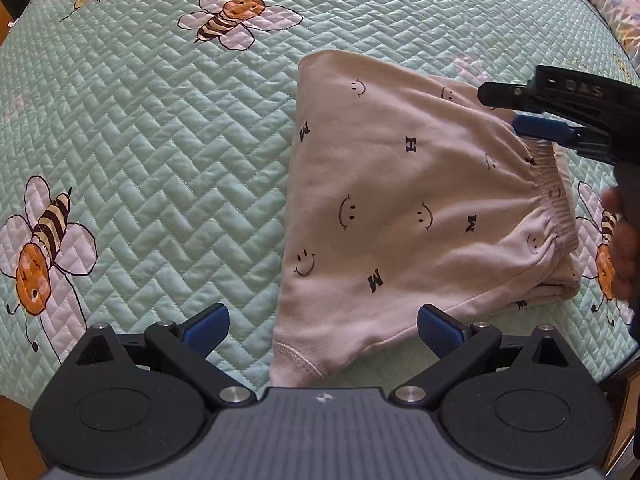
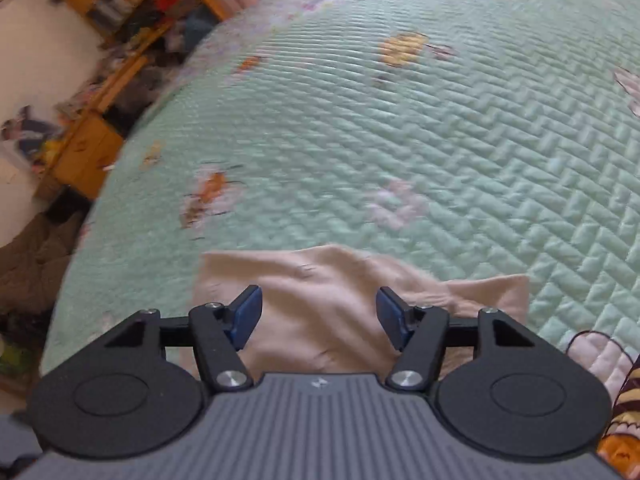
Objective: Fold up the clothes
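Pink garment, smiley + letter print, lies on the quilt, already doubled into a compact wedge: elastic waistband on the right side of the left wrist view, layered edges stacked under it, hem nearest my left gripper.

L gripper: jaws spread wide, nothing between the pads, hem corner just ahead of the gap. I read that as parked at the near edge so it can either pin or take that corner.

R gripper: jaws spread too, hovering over the cloth, no pinch. From the left view it comes in from the right w/ its blue pad near the waistband. A hand shows behind it at the frame edge.

Right wrist view is motion-blurred; cloth detail poor there.

Judgement: stack looks tidy, edges roughly aligned. Fits either a pause between folds w/ one more fold due, or grippers just off a finished fold. Can't tell which.

Risk: soft knit, layers slide if only the top one is caught.
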{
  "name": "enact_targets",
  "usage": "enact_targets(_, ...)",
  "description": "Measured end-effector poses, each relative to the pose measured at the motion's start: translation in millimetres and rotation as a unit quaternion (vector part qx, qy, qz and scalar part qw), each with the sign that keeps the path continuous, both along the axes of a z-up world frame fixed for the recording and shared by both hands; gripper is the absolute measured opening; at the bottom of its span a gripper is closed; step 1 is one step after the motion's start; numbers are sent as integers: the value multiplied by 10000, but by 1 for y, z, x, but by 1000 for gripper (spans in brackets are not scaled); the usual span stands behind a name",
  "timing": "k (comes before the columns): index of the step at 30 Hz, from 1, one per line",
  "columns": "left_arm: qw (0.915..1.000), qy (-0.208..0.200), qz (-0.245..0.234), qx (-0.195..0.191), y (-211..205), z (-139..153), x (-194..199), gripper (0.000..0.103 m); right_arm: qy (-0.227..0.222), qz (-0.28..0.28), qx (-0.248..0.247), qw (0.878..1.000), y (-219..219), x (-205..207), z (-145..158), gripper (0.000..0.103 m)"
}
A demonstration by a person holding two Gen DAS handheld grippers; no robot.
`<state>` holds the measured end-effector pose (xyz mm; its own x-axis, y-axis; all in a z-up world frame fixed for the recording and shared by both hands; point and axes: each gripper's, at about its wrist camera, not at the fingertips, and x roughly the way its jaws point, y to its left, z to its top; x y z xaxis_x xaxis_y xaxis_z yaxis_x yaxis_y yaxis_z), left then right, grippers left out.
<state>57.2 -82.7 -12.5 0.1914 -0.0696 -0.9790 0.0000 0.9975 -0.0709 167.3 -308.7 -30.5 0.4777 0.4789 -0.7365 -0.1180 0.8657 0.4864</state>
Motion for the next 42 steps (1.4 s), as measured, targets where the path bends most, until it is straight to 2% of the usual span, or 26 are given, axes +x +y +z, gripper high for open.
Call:
enact_targets(3, 10000, 9, 7, 6, 1, 1, 2, 101, 101, -168, 34, 9998, -7, 10, -15, 59)
enact_targets(8, 10000, -35, -1, 0, 0, 4, -2, 101, -369, 66, 170, 9992, -7, -34, 21, 61)
enact_targets(11, 10000, -62, -6, -4, -1, 7, -4, 101, -196, 187, 379, 9989, -13, -67, 22, 61)
enact_targets(16, 9999, -106, -14, -10, -2, 10, -9, 101, 292, 8, 132, 9995, -28, -94, -10, 59)
enact_targets(17, 9999, -115, -16, -11, -3, 11, -9, 101, 324, -38, 177, 9993, -30, -95, -13, 56)
enact_targets(20, 9998, -167, -62, 29, -6, 12, -10, 101, 229, -100, 198, 9995, -28, -97, -6, 56)
enact_targets(22, 9997, -219, -66, 76, -7, 13, -10, 101, -84, -4, 24, 10000, -20, -101, 10, 57)
enact_targets(24, 9995, -242, -64, 189, -9, 12, -8, 101, -471, 171, -349, 9981, -9, -104, 28, 62)
enact_targets(26, 9993, -226, -66, 283, -10, 9, -6, 101, -707, 156, -1117, 9911, 7, -105, 40, 70)
enact_targets(28, 9993, -160, -78, 330, -11, 6, -3, 101, -843, 136, -1883, 9784, 22, -104, 49, 75)
enact_targets(30, 9992, -103, -98, 363, -12, 4, -2, 101, -759, 235, -2221, 9718, 32, -99, 51, 76)
enact_targets(34, 9990, -76, -116, 432, -11, 4, 0, 101, -356, 378, -2179, 9746, 36, -90, 50, 76)
enact_targets(37, 9997, 92, -84, 215, -8, 2, 4, 101, -75, 386, -2162, 9755, 38, -86, 49, 76)
enact_targets(42, 9998, 173, -77, 48, -8, 1, 8, 101, -2, 317, -2161, 9758, 34, -93, 52, 76)
